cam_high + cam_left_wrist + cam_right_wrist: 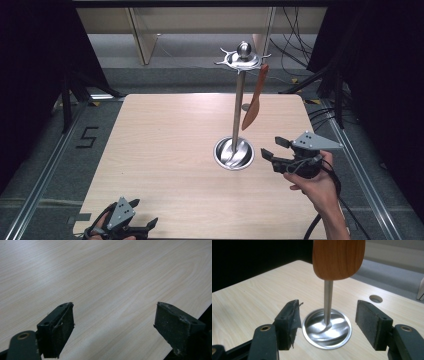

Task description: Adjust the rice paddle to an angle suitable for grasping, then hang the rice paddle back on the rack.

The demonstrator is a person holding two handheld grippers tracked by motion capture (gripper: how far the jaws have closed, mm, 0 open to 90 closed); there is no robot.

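Spatula point(255, 98) hangs from stand point(238, 105), clear of the table for reaching. Your right gripper point(272, 147) waits spread beside the stand's base; left gripper point(142, 215) spread, idle, well away.

A pale wooden table point(165, 165) fills the middle, with a small round hole point(376, 298) in its top near the far edge, at about one o'clock. Black cables point(295, 47) lie on the grey floor point(45, 150) at one o'clock, and a black "5" mark point(87, 137) sits at nine o'clock.
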